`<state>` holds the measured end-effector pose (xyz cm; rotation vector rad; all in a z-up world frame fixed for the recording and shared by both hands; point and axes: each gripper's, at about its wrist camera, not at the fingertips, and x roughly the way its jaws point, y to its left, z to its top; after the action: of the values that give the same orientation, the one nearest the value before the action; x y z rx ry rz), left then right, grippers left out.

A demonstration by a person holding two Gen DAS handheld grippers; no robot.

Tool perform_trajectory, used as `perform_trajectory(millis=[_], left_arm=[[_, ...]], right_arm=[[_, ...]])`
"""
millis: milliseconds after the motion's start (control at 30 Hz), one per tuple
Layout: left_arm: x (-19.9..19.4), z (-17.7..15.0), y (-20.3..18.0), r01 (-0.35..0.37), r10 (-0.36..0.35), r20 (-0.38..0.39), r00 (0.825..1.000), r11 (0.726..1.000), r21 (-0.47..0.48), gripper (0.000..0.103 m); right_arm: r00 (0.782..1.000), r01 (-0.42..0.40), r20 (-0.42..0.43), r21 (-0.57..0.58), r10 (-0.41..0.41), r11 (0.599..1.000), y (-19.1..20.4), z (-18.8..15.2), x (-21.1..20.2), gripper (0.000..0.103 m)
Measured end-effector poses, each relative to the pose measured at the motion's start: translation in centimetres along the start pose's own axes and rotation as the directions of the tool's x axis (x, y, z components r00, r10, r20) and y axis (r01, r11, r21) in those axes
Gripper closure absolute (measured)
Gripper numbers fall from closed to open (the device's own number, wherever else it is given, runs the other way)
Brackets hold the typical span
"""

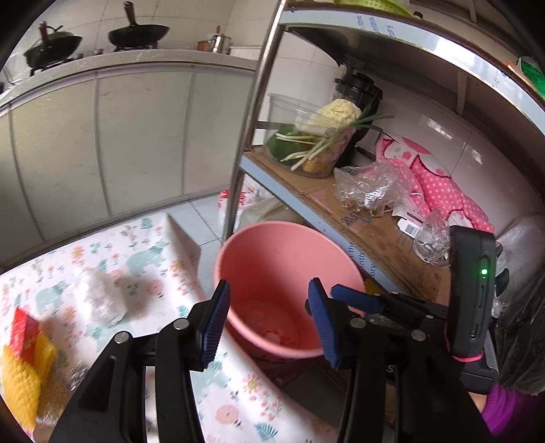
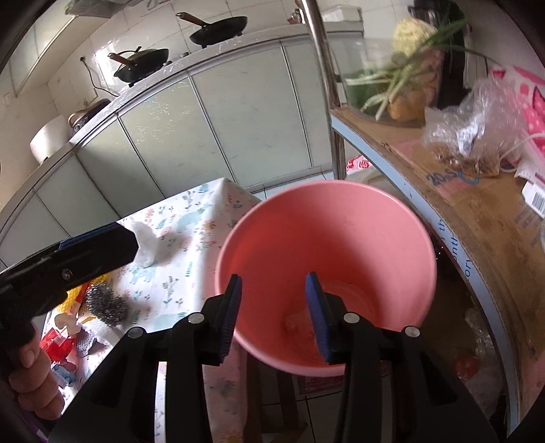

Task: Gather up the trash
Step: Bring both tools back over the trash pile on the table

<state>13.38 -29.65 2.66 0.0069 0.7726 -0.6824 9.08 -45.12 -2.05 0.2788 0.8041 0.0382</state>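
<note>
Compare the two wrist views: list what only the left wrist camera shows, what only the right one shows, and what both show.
Only the left wrist view: the pink polka-dot cloth on the shelf, the black blender behind the vegetables, and the right gripper's body with a green light.

Only the right wrist view: the steel wool scourer, the hand holding the left gripper, and the white pot on the counter.

Both: the pink bucket with pale scraps at its bottom, the floral tablecloth, the crumpled clear plastic bag, the woks, and each gripper's open, empty fingers.
</note>
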Motion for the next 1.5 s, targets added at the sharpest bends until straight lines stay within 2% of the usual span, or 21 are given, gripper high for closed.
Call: perform_trajectory(millis=[67, 233, 467, 700, 1167, 1433, 1500], left_arm=[[-1.1, -0.4, 0.4, -0.02, 0.02, 0.011, 1.0, 1.0, -0.01, 0.056], [-4.1, -1.7, 1.2, -0.066, 0.068, 0.037, 0.997, 0.997, -0.042, 0.053], [-8.0, -4.2, 1.6, -0.104, 0.106, 0.074, 0.992, 0.994, -0.039, 0.042], [-10.6, -6.5, 1.9, -0.142, 0.145, 0.08, 0.986, 0.989, -0.043, 0.04], [-14.6, -8.9, 4.5, -0.254, 0.267, 0.133, 0.954, 0.961, -0.107, 0.037], [-16.8, -10.4, 6.0, -0.295, 0.317, 0.148, 0.937, 0.943, -0.157, 0.037], [-17.5, -10.8, 6.3, -0.304, 0.33, 0.151, 0.932, 0.937, -0.17, 0.037]], right_arm=[[1.0, -0.015, 0.006, -0.006, 0.015, 1.0, 1.0, -0.2, -0.7, 0.054], [1.0, 0.002, 0.023, -0.053, -0.001, 0.999, 3.7, -1.6, -2.7, 0.052], [0.999, 0.015, 0.039, -0.076, -0.012, 0.997, 5.9, -3.8, -5.3, 0.05], [0.999, 0.008, 0.042, -0.083, -0.005, 0.997, 8.3, -5.4, -6.7, 0.047], [0.997, -0.043, 0.06, -0.051, 0.046, 0.998, 12.6, -8.4, -8.2, 0.047], [0.993, -0.082, 0.074, -0.135, 0.092, 0.987, 15.9, -10.1, -9.6, 0.047], [0.989, -0.113, 0.074, -0.141, 0.124, 0.984, 16.3, -10.5, -9.9, 0.047]])
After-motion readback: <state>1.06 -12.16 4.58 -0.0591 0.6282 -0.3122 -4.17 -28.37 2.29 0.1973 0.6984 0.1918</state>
